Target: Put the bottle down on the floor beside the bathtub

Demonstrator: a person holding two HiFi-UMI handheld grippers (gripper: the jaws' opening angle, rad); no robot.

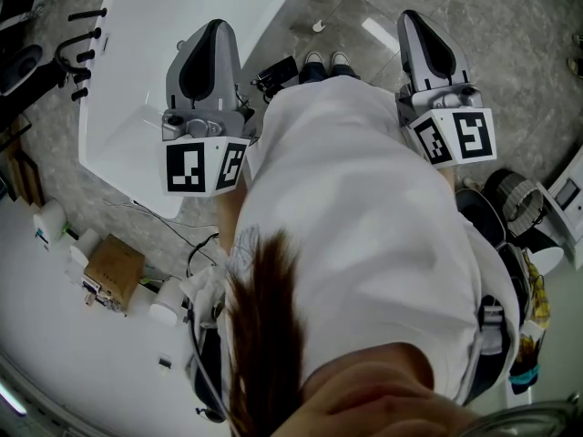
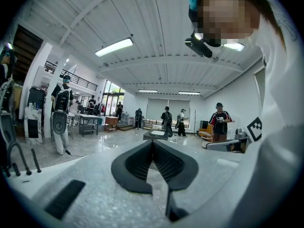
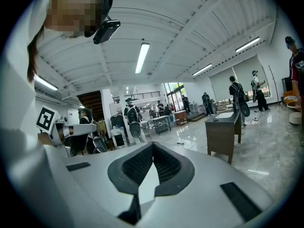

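My left gripper [image 1: 211, 27] hangs over the corner of the white bathtub [image 1: 146, 25], jaws shut with nothing between them. In the left gripper view the left gripper [image 2: 153, 144] points level into a large hall, its dark pads pressed together. Over the grey marble floor at the right is my right gripper [image 1: 410, 16], also shut and empty. The right gripper view shows the right gripper [image 3: 152, 146] with its pads meeting at the tip. Neither gripper holds a bottle. A few white bottle-like containers [image 1: 50, 218] stand by the wall at lower left.
Black taps [image 1: 77, 48] sit on the tub's left rim. A cardboard box [image 1: 114, 271] and cables lie beside the tub. A black object [image 1: 278, 73] lies by the person's shoes [image 1: 326, 60]. A round fan [image 1: 515, 198] stands at right. Several people, a desk [image 3: 223, 127].
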